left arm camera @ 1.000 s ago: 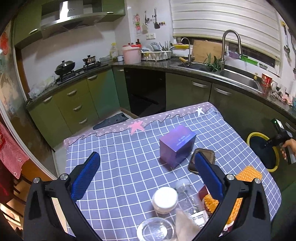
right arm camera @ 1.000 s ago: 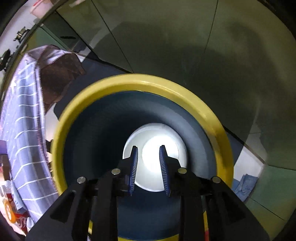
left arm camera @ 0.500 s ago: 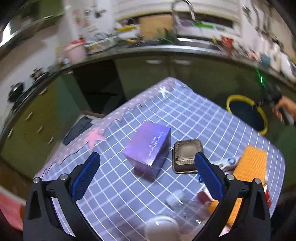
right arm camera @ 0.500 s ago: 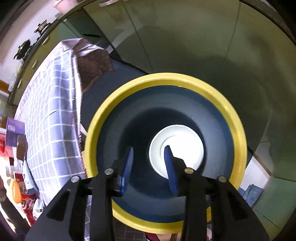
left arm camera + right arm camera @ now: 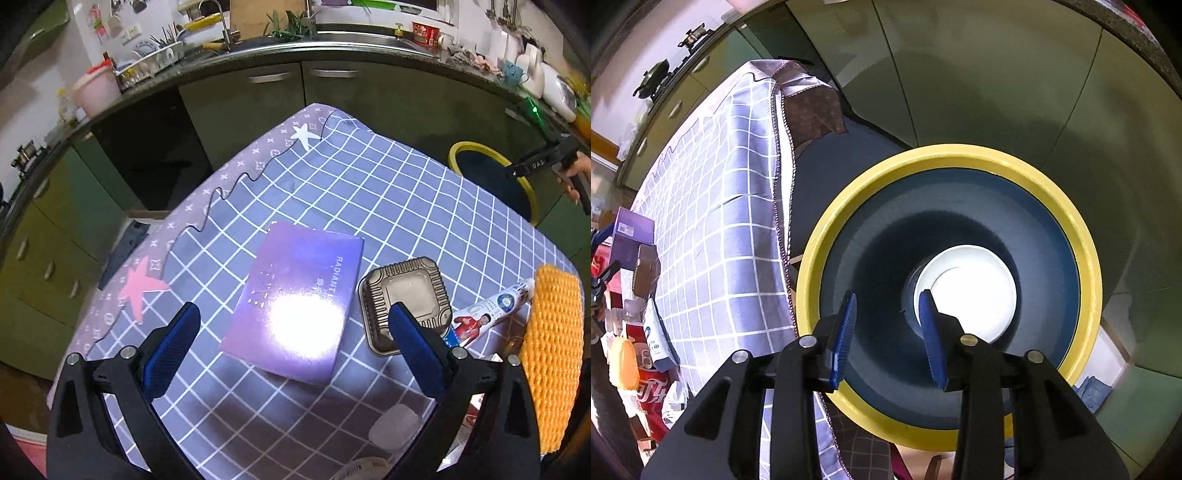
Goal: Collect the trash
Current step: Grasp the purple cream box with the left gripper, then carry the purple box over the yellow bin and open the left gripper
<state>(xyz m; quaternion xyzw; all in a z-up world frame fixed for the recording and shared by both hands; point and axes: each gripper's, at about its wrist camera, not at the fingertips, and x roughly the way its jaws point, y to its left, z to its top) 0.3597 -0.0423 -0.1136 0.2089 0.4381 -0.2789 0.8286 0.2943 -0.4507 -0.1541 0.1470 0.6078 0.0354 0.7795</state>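
Observation:
My left gripper hangs open just above the checked tablecloth, its blue fingers either side of a purple box without touching it. A brown square plastic tray lies right of the box, close to the right finger. My right gripper points down into a yellow-rimmed dark bin, open, with nothing between its fingers. A white round item lies at the bin's bottom. In the left wrist view the bin stands beyond the table's right edge, with a hand holding the right gripper over it.
A toothpaste tube and an orange foam net lie at the table's right side. A red cola can stands near them. Green cabinets and a worktop with a sink ring the table. The bin sits between table and cabinets.
My left gripper dropped and tilted down toward the purple box, which now sits between its fingers. My right gripper rose away from the bin and its jaws spread wider.

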